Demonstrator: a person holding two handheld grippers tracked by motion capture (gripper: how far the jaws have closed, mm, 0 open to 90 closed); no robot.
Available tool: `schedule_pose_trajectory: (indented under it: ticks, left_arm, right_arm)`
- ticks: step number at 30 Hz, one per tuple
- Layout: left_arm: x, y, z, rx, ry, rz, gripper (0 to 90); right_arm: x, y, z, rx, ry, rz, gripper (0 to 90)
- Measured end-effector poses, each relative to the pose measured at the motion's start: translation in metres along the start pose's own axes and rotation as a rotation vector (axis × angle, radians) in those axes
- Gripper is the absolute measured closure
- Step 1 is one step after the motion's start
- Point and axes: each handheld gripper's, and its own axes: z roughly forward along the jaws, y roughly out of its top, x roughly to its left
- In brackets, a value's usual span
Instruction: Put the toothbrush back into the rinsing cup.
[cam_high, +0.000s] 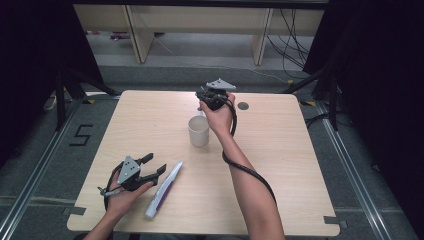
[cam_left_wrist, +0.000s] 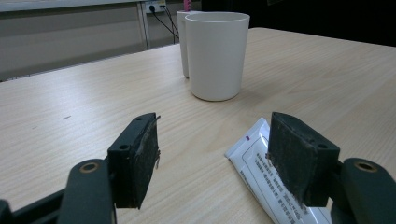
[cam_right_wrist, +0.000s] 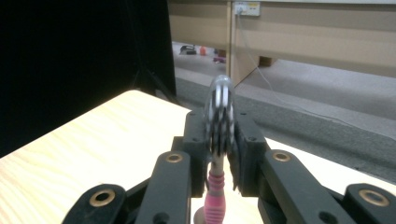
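We see a toothbrush (cam_right_wrist: 219, 121) with a pale, rounded head of dark and light bristles and a pink ribbed neck below it. It stands upright between the jaws of the right claw (cam_right_wrist: 219, 140), which are closed tight on it just under the head. In the high view this right claw (cam_high: 214, 97) is held up above the far part of the table (cam_high: 280, 150), just beyond a white cup (cam_high: 198, 131) that stands near the middle.

Our left claw (cam_high: 152, 167) rests low at the near left of the table, jaws spread wide and holding nothing. In its own view the left claw (cam_left_wrist: 212, 158) has bare wood between the pads, and a white tube (cam_left_wrist: 261, 177) lies on the table beside the right-hand jaw, partly hidden behind it. In the high view the tube (cam_high: 164, 189) lies slanted, white with a purple band, just right of that claw. The cup (cam_left_wrist: 217, 53) stands beyond, upright
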Motion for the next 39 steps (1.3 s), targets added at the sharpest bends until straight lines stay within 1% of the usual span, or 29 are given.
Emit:
schedule_pose_trajectory:
  ticks: [1, 2, 4, 7, 9, 10, 11, 12, 13, 14, 16, 18, 19, 20, 22, 23, 26, 27, 28, 29, 30, 31, 32, 33, 34, 35, 36, 38, 39]
  left_arm:
    - [0.0, 0.0, 0.0, 0.0, 0.0, 0.001, 33.1]
    - [0.0, 0.0, 0.0, -0.001, 0.0, 0.001, 33.1]
    - [0.0, 0.0, 0.0, -0.001, 0.0, 0.0, 33.1]
    - [0.0, 0.0, 0.0, -0.001, -0.004, -0.005, 33.0]
    - [-0.001, 0.0, 0.0, 0.0, -0.005, -0.01, 33.1]
    - [-0.001, 0.0, 0.0, 0.003, -0.004, -0.019, 33.1]
    - [-0.002, -0.001, 0.0, 0.003, -0.005, -0.021, 33.1]
    - [0.0, 0.0, 0.0, -0.004, -0.005, 0.004, 33.1]
    - [0.0, 0.0, 0.0, 0.0, 0.003, 0.0, 33.1]
    - [0.0, 0.0, 0.0, 0.001, 0.001, -0.003, 33.0]
    - [0.0, 0.0, 0.0, 0.0, 0.0, -0.001, 33.1]
    - [0.0, 0.0, 0.0, 0.0, -0.001, 0.0, 33.1]
    - [0.0, 0.0, 0.0, 0.001, 0.0, -0.002, 33.1]
    - [0.0, 0.0, 0.0, 0.0, 0.001, -0.004, 33.1]
    - [0.001, 0.0, 0.0, 0.001, 0.0, 0.005, 33.1]
    - [0.001, 0.0, 0.0, 0.001, 0.0, 0.004, 33.1]
    - [0.0, 0.0, 0.0, 0.001, 0.001, -0.002, 33.1]
    - [0.0, 0.0, 0.0, 0.004, 0.006, -0.01, 33.1]
    - [0.001, 0.0, 0.0, 0.002, -0.001, -0.001, 33.1]
    - [-0.001, -0.001, 0.0, 0.006, 0.001, -0.032, 33.1]
    - [-0.002, -0.001, 0.0, 0.01, 0.002, -0.035, 33.1]
    - [0.001, 0.0, 0.0, 0.002, 0.003, -0.001, 33.1]
    - [0.0, 0.0, 0.0, 0.005, 0.006, -0.01, 33.2]
    - [0.0, 0.0, 0.001, 0.003, 0.0, 0.001, 33.2]
    - [0.0, 0.0, 0.001, 0.004, 0.0, 0.001, 33.2]
    - [0.0, 0.0, 0.001, 0.006, 0.002, -0.007, 33.3]
    - [0.0, 0.0, 0.001, 0.006, 0.002, -0.005, 33.2]
    - [0.0, 0.0, 0.001, 0.006, 0.002, -0.006, 33.3]
    - [0.0, 0.0, 0.001, 0.006, 0.002, -0.005, 33.3]
  right_arm:
    - [0.001, -0.001, 0.0, 0.006, -0.004, 0.013, 78.2]
    - [0.001, -0.002, 0.001, 0.007, -0.002, 0.008, 77.8]
    - [0.001, -0.003, 0.001, 0.03, 0.002, 0.018, 75.4]
    - [0.002, -0.005, 0.002, 0.063, 0.009, 0.018, 68.0]
    - [0.001, -0.006, 0.002, 0.083, 0.014, 0.005, 64.2]
    - [0.001, -0.007, 0.002, 0.086, 0.002, 0.008, 62.1]
    - [0.001, -0.007, 0.002, 0.09, 0.004, 0.012, 60.4]
    - [0.001, -0.008, 0.002, 0.095, 0.014, 0.014, 58.3]
    - [0.001, -0.008, 0.001, 0.098, 0.007, 0.024, 56.4]
    - [0.0, -0.008, 0.001, 0.103, 0.011, 0.015, 54.4]
    - [0.001, -0.009, 0.0, 0.111, 0.017, 0.027, 51.0]
    - [0.001, -0.01, -0.002, 0.119, 0.018, 0.032, 48.4]
    - [0.001, -0.01, -0.004, 0.134, 0.014, 0.035, 47.6]
    - [0.001, -0.011, -0.005, 0.132, 0.02, 0.032, 47.0]
    - [0.0, -0.012, -0.008, 0.143, 0.025, 0.034, 45.9]
    - [0.0, -0.013, -0.011, 0.153, 0.019, 0.032, 45.6]
    - [-0.002, -0.014, -0.017, 0.173, 0.025, 0.029, 44.2]
    - [-0.003, -0.014, -0.02, 0.175, 0.025, 0.008, 44.2]
    - [-0.004, -0.014, -0.023, 0.18, 0.028, 0.01, 44.2]
    - [-0.004, -0.014, -0.026, 0.183, 0.031, 0.016, 44.2]
    - [-0.005, -0.013, -0.03, 0.188, 0.035, 0.01, 44.1]
    - [-0.006, -0.013, -0.034, 0.2, 0.038, 0.022, 44.0]
    - [-0.006, -0.013, -0.037, 0.2, 0.041, 0.015, 44.0]
    - [-0.008, -0.013, -0.041, 0.206, 0.04, 0.007, 44.0]
    - [-0.009, -0.014, -0.044, 0.208, 0.04, -0.005, 44.1]
    - [-0.009, -0.014, -0.049, 0.215, 0.037, 0.011, 44.1]
    - [-0.009, -0.014, -0.052, 0.216, 0.034, -0.002, 44.1]
    - [-0.01, -0.015, -0.061, 0.24, 0.032, 0.002, 44.1]
    - [-0.012, -0.016, -0.064, 0.248, 0.031, -0.011, 44.1]
